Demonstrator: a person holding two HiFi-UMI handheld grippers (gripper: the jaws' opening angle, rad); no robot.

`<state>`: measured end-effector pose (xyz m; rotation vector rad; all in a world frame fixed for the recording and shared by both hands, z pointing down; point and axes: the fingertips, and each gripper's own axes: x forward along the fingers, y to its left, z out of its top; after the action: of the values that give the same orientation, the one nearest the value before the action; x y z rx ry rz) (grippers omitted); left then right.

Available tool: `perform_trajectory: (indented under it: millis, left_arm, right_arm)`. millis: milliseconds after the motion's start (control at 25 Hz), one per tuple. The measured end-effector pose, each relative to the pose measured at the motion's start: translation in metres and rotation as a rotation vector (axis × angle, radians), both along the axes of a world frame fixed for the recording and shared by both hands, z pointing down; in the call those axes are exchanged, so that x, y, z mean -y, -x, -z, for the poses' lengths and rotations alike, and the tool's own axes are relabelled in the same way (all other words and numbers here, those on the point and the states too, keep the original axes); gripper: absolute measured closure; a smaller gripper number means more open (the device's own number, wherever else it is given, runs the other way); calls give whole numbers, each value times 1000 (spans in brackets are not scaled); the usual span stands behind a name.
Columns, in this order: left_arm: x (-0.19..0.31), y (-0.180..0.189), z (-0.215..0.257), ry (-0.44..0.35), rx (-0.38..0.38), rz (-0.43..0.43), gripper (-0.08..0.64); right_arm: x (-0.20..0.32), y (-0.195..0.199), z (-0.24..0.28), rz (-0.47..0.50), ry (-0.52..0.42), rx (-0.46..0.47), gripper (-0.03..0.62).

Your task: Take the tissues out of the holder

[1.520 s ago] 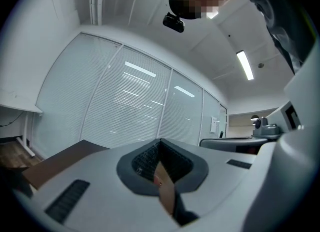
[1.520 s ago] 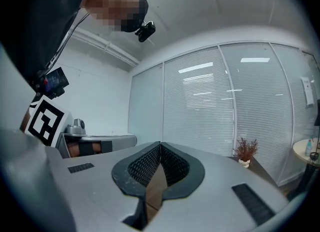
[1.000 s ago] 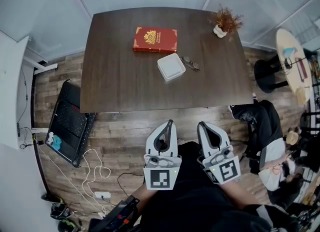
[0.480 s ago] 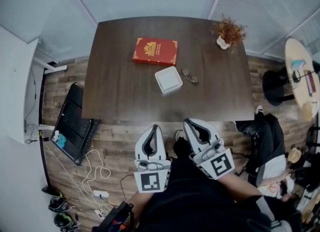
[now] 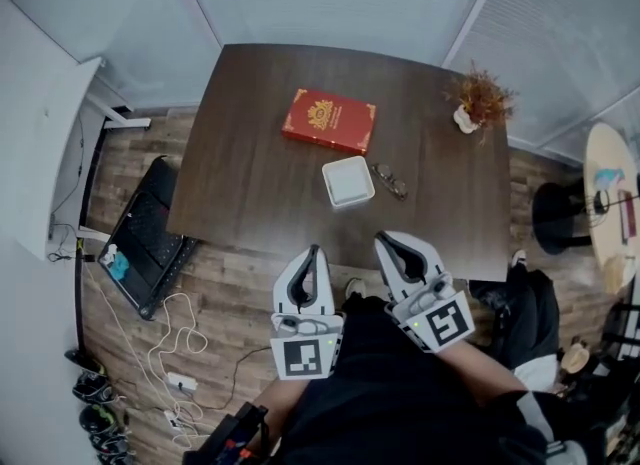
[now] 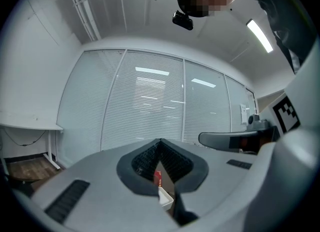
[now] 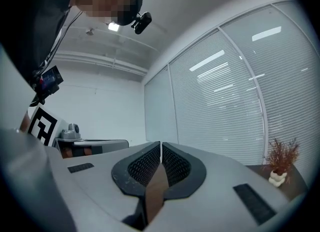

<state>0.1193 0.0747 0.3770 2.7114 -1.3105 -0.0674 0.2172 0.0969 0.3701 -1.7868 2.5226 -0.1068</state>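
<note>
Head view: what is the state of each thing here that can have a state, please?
left gripper: shut, empty.
right gripper: shut, empty.
tissue holder: flat on the table, untouched.
red box: closed, lying flat.
glasses: lying flat beside the holder.
potted plant: upright.

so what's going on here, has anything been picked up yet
Nothing yet. A person stands at the near edge of the table with a gripper in each hand. The left gripper and right gripper are both shut and empty, held level, short of everything on the table. A white box, a red box, glasses and a small plant sit there untouched, and no loose tissues show.
</note>
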Motion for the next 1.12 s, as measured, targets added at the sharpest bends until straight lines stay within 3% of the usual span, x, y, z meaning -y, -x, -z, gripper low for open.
perform_trajectory:
  millis: [320,560,680,760,1120]
  left_arm:
    - [-6,-1,-3,2,-3,31,563]
    - [5,12,-10,33,9,19,563]
    - [16,18,-10,39,2,-2,563]
    - [21,22,-9,50,-7,-22,563]
    - [49,42,-16,72,-19,-77,563]
  right_arm:
    - [9,4,-25,82,78,-17,583]
    - [26,12,-55,87,180,-43,583]
    - [43,8,-68,65,224,-86,574]
    - [54,5,-77,59,260,-115,523]
    - [101,-10,-141,131,416,-329,442]
